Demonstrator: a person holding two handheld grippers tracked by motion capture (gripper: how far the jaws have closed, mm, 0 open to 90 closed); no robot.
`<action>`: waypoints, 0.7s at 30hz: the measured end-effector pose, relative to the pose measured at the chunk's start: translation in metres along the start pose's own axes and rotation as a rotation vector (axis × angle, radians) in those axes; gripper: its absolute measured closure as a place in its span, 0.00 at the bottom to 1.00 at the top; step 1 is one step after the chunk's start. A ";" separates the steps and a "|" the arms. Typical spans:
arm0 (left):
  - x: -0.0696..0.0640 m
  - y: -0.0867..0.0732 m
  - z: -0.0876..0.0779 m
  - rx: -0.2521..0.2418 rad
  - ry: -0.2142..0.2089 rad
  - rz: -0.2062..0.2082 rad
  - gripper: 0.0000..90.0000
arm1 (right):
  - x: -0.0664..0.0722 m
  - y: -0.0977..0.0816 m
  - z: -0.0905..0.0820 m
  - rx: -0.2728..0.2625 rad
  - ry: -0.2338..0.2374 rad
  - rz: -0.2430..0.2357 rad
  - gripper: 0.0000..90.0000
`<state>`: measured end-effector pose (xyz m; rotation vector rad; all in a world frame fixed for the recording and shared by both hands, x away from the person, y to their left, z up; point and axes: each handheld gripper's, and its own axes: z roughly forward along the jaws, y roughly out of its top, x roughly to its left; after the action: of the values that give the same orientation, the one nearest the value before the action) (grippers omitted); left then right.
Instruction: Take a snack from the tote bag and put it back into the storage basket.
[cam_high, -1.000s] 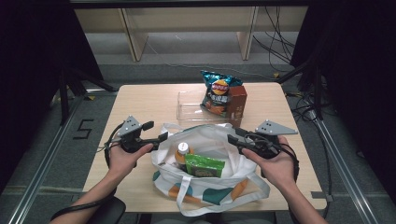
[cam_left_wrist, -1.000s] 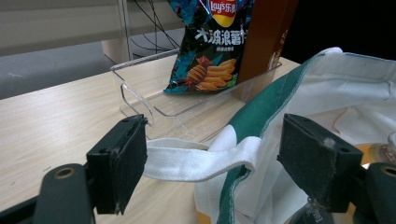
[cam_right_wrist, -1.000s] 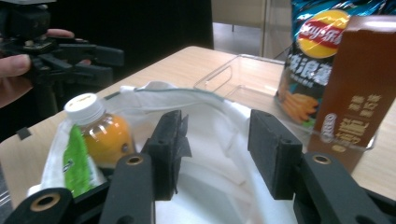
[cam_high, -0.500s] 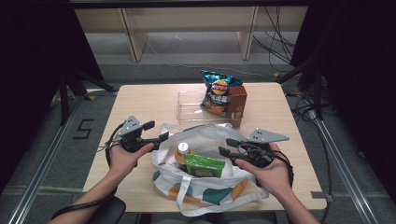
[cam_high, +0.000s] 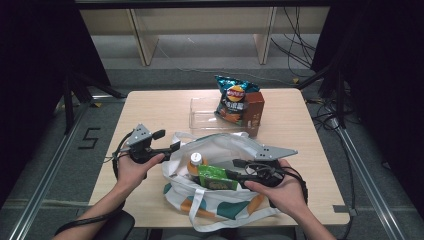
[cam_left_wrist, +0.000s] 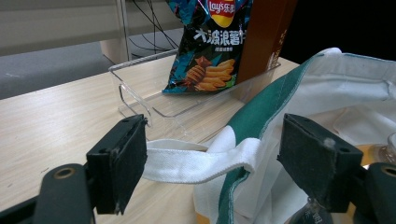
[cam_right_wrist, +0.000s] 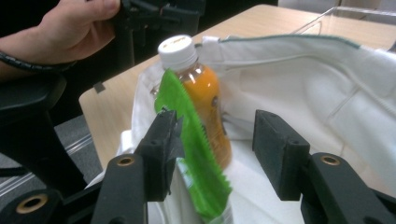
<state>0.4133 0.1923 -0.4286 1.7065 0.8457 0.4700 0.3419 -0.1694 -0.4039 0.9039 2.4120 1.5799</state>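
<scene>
**Right gripper at the green packet in the bag**

A white bag (cam_high: 220, 205) with green trim lay open on the near part of the table (cam_high: 150, 105). Inside it stood an orange bottle (cam_high: 195, 165) with a white cap, and a green packet (cam_high: 216, 177) leaned just beside the bottle, touching it.

The right gripper (cam_high: 234, 169) reached into the bag from the right side. Its jaws had just been opening, and the edge of the packet stood between them, close to the left pad; the other pad was apart from it. In the right gripper view, the packet (cam_right_wrist: 191, 140) rose in front of the bottle (cam_right_wrist: 205, 98).

The left gripper (cam_high: 167, 141) was at the left rim of the bag. Its jaws were open, with the white handle (cam_left_wrist: 201, 158) passing between them and touching the left pad (cam_left_wrist: 123, 163).

Farther back, a clear tray (cam_high: 200, 117) held a chips bag (cam_high: 232, 100) and a brown box (cam_high: 254, 107), both upright.
</scene>
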 end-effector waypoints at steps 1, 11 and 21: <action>0.000 0.000 0.000 0.007 0.007 0.001 0.25 | 0.002 -0.001 0.001 0.014 -0.011 0.000 0.56; 0.000 0.001 -0.001 0.006 0.008 0.006 0.25 | 0.005 -0.008 0.009 0.074 -0.001 0.013 0.57; 0.000 0.001 -0.001 0.009 0.008 0.007 0.25 | 0.001 -0.014 0.014 0.115 -0.010 -0.015 0.64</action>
<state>0.4126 0.1928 -0.4277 1.7169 0.8492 0.4788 0.3406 -0.1618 -0.4218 0.9077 2.5185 1.4409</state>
